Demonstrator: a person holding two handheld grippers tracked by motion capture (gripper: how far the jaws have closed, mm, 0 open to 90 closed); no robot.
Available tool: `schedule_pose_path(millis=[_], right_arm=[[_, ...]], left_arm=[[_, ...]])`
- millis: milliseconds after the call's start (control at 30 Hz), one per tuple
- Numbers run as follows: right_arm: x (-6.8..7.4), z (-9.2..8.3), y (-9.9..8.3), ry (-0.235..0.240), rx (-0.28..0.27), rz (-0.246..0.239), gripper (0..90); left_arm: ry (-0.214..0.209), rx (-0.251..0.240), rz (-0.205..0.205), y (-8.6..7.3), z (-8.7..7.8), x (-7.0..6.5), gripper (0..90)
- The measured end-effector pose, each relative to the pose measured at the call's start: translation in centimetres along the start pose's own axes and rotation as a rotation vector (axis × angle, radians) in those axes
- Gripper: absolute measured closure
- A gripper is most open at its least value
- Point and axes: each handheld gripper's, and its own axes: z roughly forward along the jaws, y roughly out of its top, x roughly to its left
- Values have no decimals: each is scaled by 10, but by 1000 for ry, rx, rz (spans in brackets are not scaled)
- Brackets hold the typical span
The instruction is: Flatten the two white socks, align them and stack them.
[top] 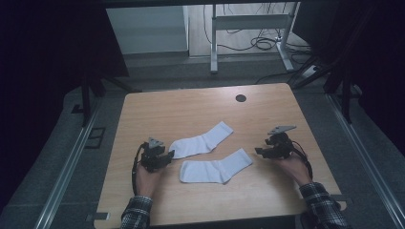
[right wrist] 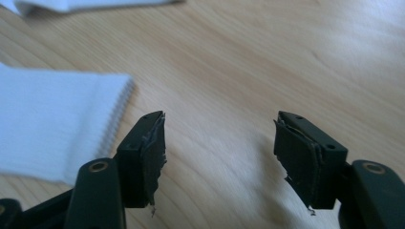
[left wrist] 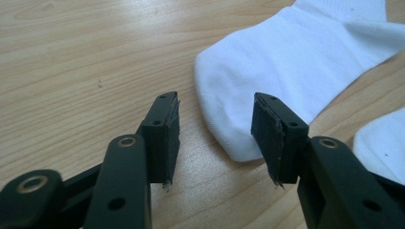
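Two white socks lie flat on the wooden table (top: 157, 109). The far sock (top: 203, 140) has its toe pointing toward my left gripper (top: 167, 155); the near sock (top: 217, 167) has its cuff toward my right gripper (top: 260, 151). In the left gripper view my left gripper (left wrist: 217, 129) is open, low over the wood, and the far sock's toe (left wrist: 286, 71) lies just ahead of the jaws, untouched; the near sock (left wrist: 382, 143) shows at the right edge. In the right gripper view my right gripper (right wrist: 219, 143) is open over bare wood, the ribbed cuff (right wrist: 47, 129) lying left of it.
A round dark cable hole (top: 240, 98) sits near the table's far edge. Behind the table stand a white desk frame (top: 248, 21) and floor cables (top: 262, 43). Metal rails (top: 67, 162) run along both sides of the table.
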Motion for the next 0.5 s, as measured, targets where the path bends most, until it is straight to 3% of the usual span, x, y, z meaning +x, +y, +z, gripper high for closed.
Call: schedule_pose_path(millis=[233, 500], right_arm=[[6, 6, 20, 1, -19, 4, 389], [20, 35, 48, -5, -15, -31, 468]], left_arm=[[0, -2, 3, 1, -2, 2, 542], [-6, 1, -2, 1, -3, 4, 569]])
